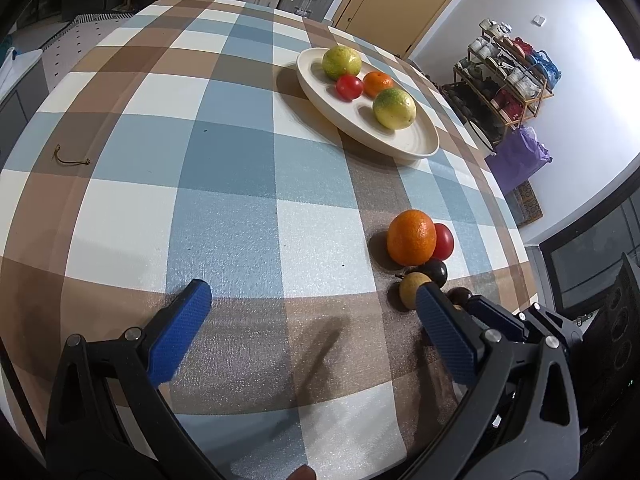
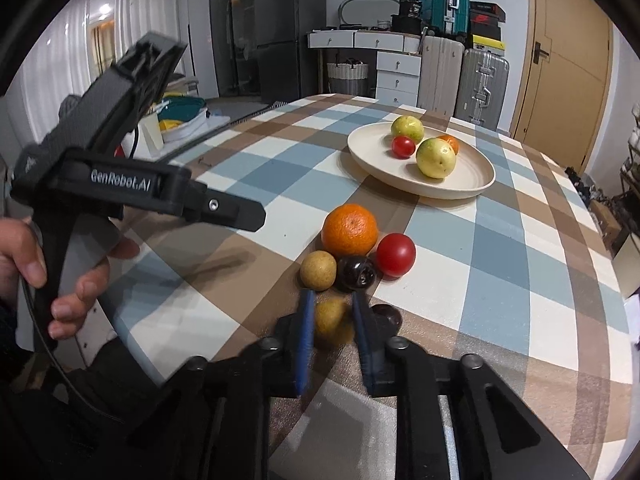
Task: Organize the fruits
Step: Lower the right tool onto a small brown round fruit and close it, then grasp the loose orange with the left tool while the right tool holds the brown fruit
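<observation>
A cream plate (image 1: 412, 142) (image 2: 472, 184) on the checked tablecloth holds two yellow-green fruits, a small red tomato and a small orange. Near the table's front lie an orange (image 1: 411, 237) (image 2: 350, 230), a red tomato (image 1: 445, 241) (image 2: 395, 255), a dark plum (image 1: 436, 272) (image 2: 357, 273), a tan longan (image 1: 412, 289) (image 2: 318, 270) and another dark fruit (image 2: 387, 317). My right gripper (image 2: 331, 312) is shut on a second yellowish longan (image 2: 330, 316), low over the cloth. My left gripper (image 1: 310, 294) is open and empty, left of the pile.
A short brown string (image 1: 70, 159) lies on the cloth at the left. Suitcases (image 2: 480, 80), white drawers and a door stand beyond the table's far edge. A shoe rack (image 1: 508, 80) stands to the right of the table.
</observation>
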A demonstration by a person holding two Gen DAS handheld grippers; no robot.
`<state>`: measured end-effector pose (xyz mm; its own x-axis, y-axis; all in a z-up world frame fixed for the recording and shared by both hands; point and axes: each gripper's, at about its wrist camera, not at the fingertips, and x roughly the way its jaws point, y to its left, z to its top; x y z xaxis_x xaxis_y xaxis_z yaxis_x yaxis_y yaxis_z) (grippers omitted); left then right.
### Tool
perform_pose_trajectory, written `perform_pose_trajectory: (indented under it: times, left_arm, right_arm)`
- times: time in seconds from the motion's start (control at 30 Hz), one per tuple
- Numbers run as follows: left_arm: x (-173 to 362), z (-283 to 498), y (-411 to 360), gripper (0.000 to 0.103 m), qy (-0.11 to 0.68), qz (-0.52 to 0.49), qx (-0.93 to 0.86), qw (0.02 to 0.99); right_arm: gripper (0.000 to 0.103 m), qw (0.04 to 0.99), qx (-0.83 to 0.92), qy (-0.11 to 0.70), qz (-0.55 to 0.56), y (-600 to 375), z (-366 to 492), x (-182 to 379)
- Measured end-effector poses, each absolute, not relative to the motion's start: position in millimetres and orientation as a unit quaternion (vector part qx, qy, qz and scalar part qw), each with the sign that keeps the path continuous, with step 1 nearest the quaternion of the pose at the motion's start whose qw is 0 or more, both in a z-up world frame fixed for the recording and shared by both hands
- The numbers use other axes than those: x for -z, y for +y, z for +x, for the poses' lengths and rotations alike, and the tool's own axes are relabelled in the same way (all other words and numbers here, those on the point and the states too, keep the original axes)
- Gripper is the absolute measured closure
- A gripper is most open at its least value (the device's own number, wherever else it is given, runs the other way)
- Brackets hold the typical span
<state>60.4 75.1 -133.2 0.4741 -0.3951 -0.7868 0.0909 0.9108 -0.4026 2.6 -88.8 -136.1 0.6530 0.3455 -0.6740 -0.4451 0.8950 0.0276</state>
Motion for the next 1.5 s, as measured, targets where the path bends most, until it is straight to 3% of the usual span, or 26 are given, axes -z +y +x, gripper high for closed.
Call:
perform_pose_trajectory:
  times: [0.53, 0.7, 0.9, 1.5]
  left_arm:
    - [131, 63, 70, 0.001, 0.493, -0.15, 0.147, 0.844]
    - [126, 66, 65, 0.001, 0.491, -0.144, 0.152, 0.846]
    - [119, 74, 54, 0.001, 0.488, -0.131, 0.159, 0.848]
    - [122, 100, 13, 0.001, 0.506, -0.109, 0.197, 0.833]
  right_arm:
    - [0.086, 0.897, -0.232, 0.374, -0.045, -95, 5, 136]
    - [0.078, 0.896, -0.231, 0.377, -0.048, -95, 2, 138]
    - [0.078, 0.893, -0.24, 0.378, -0.056, -91, -3, 145]
    - [0.078, 0.905, -0.253, 0.339, 0.048, -136, 4, 129]
